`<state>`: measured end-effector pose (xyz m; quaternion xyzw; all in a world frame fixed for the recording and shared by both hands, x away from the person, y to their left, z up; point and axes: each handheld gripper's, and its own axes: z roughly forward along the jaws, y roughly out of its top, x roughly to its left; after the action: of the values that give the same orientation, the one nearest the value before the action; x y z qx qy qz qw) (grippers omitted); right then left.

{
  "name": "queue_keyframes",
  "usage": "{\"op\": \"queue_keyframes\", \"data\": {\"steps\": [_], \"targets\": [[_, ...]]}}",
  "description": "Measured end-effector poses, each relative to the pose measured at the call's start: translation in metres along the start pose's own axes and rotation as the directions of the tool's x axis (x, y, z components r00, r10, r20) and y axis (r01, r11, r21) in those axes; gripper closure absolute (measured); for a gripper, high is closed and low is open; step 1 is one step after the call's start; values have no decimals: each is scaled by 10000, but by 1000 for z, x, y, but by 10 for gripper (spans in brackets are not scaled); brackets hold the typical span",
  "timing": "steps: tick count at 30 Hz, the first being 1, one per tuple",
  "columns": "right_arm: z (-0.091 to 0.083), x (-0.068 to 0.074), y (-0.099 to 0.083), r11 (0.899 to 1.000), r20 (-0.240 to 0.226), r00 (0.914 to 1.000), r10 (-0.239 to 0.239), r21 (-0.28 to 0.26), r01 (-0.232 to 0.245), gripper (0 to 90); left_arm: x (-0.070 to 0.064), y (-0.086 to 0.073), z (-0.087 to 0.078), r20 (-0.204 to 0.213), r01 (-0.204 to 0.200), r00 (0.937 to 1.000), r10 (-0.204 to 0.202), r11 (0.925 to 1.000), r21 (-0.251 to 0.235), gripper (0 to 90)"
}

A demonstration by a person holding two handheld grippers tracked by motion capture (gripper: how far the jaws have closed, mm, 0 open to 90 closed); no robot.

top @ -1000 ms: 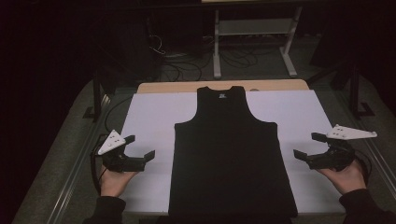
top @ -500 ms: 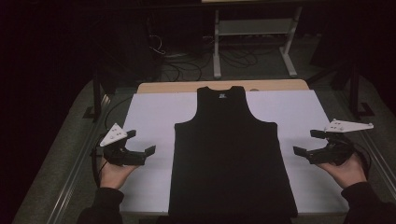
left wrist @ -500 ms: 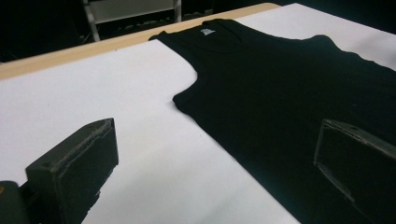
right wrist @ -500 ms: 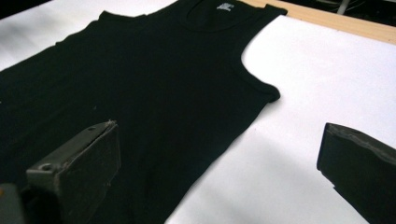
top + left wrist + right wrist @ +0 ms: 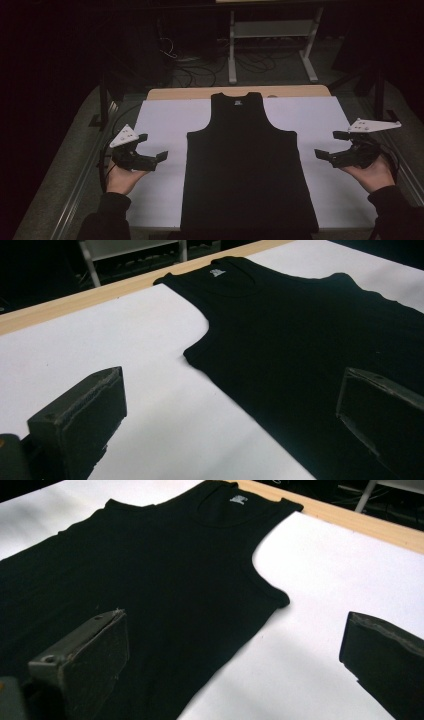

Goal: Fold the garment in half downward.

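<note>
A black tank top [image 5: 245, 160] lies flat and spread out on the white sheet [image 5: 165, 120], neck toward the far edge, a small white label inside the collar. My left gripper [image 5: 150, 150] hovers open left of the top's body, its jaws pointing at it. On the other side my right gripper [image 5: 332, 145] is open too, held beside the top's right edge. Along the left gripper's jaws I see the top [image 5: 310, 340] and its armhole; along the right gripper's jaws the top [image 5: 150, 570] spreads across the sheet. Nothing sits between either pair of jaws.
The white sheet covers a wooden table whose bare far edge [image 5: 240, 92] shows behind the collar. Beyond it stand a metal frame [image 5: 270, 45] and loose cables on the dark floor. Bare sheet lies on both sides of the top.
Both grippers have lifted slightly and drifted a little inward toward the tank top. The top has not moved.
</note>
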<state>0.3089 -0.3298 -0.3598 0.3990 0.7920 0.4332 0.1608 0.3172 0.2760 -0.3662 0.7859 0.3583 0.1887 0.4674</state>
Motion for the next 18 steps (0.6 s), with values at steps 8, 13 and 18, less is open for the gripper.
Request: {"op": "queue_keyframes", "data": {"steps": [8,13,18], "targets": [[3,-4,11,10000,-82,10000,-56,28,56,0,5,12,4,98,-150,9998,147,9996,249,0],[6,-9,16,9998,-183,9998,12,192,-9,0,8,20,6,145,-250,9996,246,9992,308,0],[9,-11,24,9996,-268,9996,-23,292,31,0,9,28,9,207,-356,9992,348,9986,386,0]]}}
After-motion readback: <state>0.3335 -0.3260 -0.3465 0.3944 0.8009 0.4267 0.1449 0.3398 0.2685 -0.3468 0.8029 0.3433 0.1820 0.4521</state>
